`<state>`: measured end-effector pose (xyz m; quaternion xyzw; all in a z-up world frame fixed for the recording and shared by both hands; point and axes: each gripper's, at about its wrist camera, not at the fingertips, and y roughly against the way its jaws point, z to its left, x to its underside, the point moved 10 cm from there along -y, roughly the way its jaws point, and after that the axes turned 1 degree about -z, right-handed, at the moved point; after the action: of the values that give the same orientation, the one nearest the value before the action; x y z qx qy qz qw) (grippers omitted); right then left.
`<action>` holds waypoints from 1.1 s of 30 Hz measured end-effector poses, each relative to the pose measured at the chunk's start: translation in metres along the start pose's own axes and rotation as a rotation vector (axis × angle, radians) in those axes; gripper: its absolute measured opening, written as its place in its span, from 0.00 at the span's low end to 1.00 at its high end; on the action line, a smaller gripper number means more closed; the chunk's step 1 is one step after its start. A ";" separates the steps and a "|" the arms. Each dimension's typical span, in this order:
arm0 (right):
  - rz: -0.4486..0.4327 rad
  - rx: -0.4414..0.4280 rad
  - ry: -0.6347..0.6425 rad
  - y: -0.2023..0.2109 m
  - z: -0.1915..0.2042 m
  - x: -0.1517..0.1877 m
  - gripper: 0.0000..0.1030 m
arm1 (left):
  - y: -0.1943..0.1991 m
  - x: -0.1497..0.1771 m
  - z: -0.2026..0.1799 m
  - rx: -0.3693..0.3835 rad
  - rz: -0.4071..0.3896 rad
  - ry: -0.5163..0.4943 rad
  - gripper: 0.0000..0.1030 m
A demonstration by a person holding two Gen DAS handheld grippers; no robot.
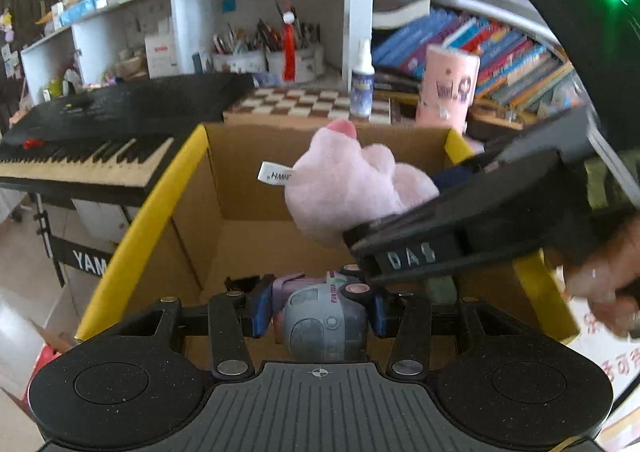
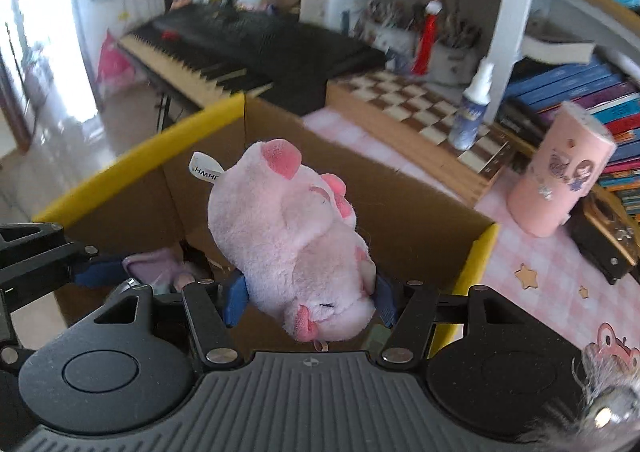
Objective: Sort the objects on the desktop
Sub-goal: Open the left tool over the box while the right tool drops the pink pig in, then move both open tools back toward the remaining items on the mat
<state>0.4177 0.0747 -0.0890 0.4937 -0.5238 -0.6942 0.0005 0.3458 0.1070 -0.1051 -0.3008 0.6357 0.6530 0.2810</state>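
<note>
An open cardboard box (image 1: 160,212) with yellow-taped rims lies below both grippers. My left gripper (image 1: 320,310) is shut on a grey and purple toy figure (image 1: 316,324), its blue pads against the toy's sides, over the box's near part. In the right wrist view my right gripper (image 2: 311,300) is shut on a pink plush pig (image 2: 280,228), which hangs head-down above the box (image 2: 140,156). The left wrist view shows the pig (image 1: 352,184) sticking out of the right gripper's black body (image 1: 480,212), just above the left one. The box floor looks bare where it shows.
A black electronic keyboard (image 1: 100,148) stands left of the box. Behind it are a chessboard (image 1: 312,104), a spray bottle (image 1: 362,84) and a pink cylinder (image 1: 446,88). Shelves of books (image 1: 500,52) fill the right. A hand (image 1: 608,284) grips the right tool. A pink checked cloth (image 2: 540,284) covers the table.
</note>
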 end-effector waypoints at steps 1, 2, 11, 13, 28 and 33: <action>0.019 -0.008 0.002 -0.004 -0.001 0.001 0.58 | -0.001 0.003 -0.001 0.001 0.009 -0.003 0.44; 0.030 -0.011 0.003 -0.007 -0.002 0.004 0.59 | -0.002 0.004 -0.002 0.001 0.013 -0.006 0.43; 0.016 0.021 -0.002 -0.007 -0.010 0.005 0.65 | 0.010 -0.007 -0.011 0.013 -0.044 -0.025 0.53; -0.027 0.021 -0.032 0.004 -0.013 0.000 0.66 | 0.020 -0.013 -0.010 0.006 -0.080 -0.029 0.53; -0.337 0.231 -0.251 0.160 -0.026 0.025 0.66 | 0.121 -0.019 0.037 -0.076 -0.290 0.119 0.64; -0.404 0.358 -0.314 0.205 -0.020 0.063 0.65 | 0.151 -0.004 0.051 -0.096 -0.322 0.150 0.65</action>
<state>0.2939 -0.0648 0.0178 0.4666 -0.5226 -0.6450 -0.3053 0.2335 0.1533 -0.0022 -0.4595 0.5665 0.6050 0.3192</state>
